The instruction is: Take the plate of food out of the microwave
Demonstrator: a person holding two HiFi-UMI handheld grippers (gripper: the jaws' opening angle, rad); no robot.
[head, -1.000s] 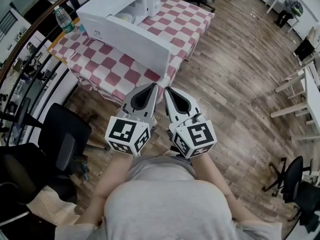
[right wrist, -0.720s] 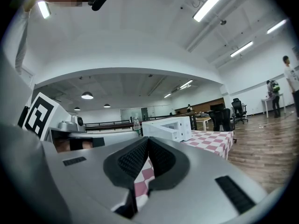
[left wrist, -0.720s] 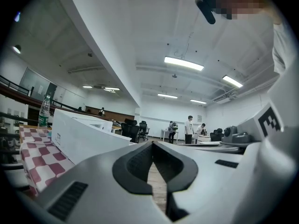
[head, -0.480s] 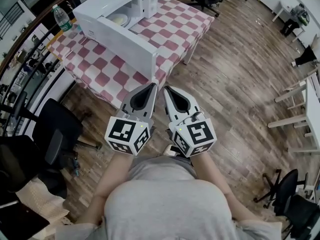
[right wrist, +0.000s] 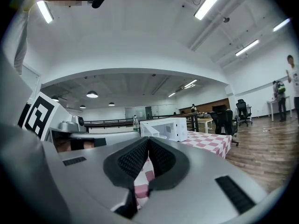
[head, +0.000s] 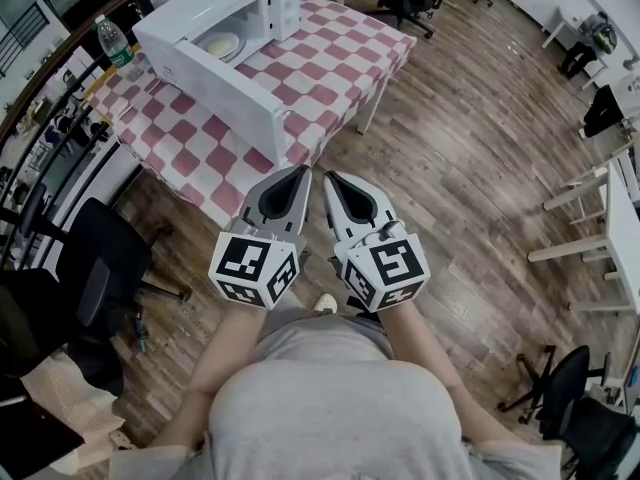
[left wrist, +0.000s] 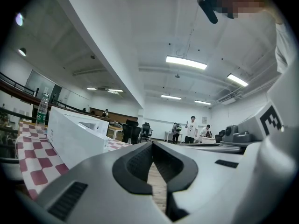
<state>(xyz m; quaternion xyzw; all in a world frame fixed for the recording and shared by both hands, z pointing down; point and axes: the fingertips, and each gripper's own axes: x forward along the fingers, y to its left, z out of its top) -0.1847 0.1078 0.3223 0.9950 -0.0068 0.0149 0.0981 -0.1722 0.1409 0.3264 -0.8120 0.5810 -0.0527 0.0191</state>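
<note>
A white microwave [head: 215,63] stands on a red-and-white checked table [head: 330,58] at the upper left of the head view. Its door is open, and a pale plate of food [head: 220,45] shows inside. My left gripper [head: 298,173] and right gripper [head: 330,178] are held side by side in front of the person's body, short of the table's near corner. Both are shut with nothing between the jaws. The left gripper [left wrist: 152,143] sees the microwave [left wrist: 77,134] to its left. Over its closed tips, the right gripper [right wrist: 148,139] looks at the microwave [right wrist: 168,129].
A water bottle [head: 112,40] stands on the table's far left edge. Black office chairs [head: 110,268] sit on the wooden floor to the left, and white desks [head: 600,198] to the right. People stand far off in the room [left wrist: 190,129].
The table and microwave have slid leftward in the head view, and the plate inside shows more plainly. Both grippers stay shut, side by side.
</note>
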